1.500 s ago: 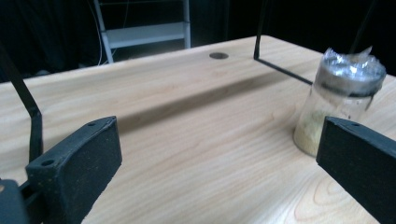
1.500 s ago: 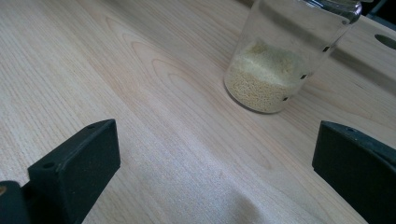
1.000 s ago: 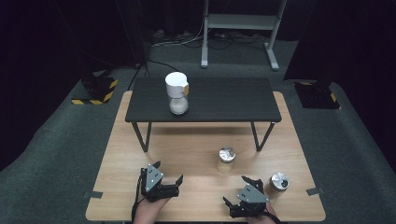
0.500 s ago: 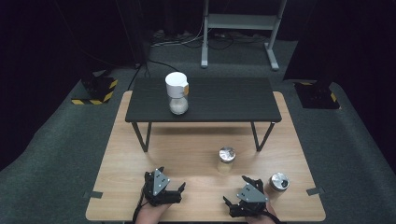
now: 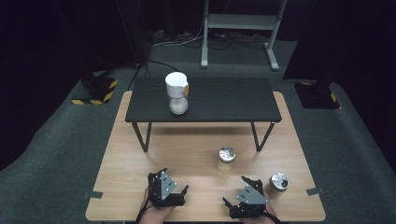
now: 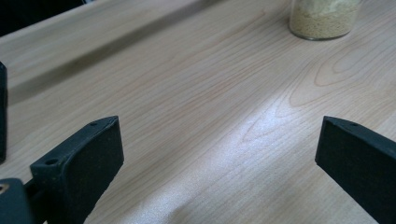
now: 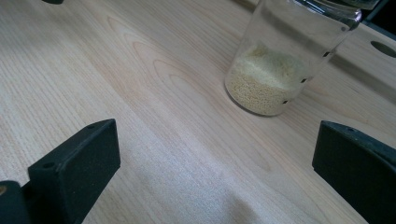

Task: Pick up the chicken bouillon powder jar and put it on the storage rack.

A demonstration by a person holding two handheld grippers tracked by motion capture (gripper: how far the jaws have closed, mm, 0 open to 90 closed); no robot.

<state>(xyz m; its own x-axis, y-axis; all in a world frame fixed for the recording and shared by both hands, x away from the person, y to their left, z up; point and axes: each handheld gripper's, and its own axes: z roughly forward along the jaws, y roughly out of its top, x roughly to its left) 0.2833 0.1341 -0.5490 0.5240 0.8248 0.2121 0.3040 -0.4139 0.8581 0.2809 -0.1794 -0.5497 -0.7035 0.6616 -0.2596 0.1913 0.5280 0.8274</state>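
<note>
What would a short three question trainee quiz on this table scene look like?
1. True or false: both tools have their jaws apart and hold nothing.
2. How many jars with metal lids stand on the wooden table?
A. one
B. two
C. three
3. Fill in: the white-capped jar stands on the ____ shelf.

Key
1. True. The left tool and the right tool are open, with bare wood between the jaws in the gripper views.
2. B. The middle jar and the right jar.
3. black
</note>
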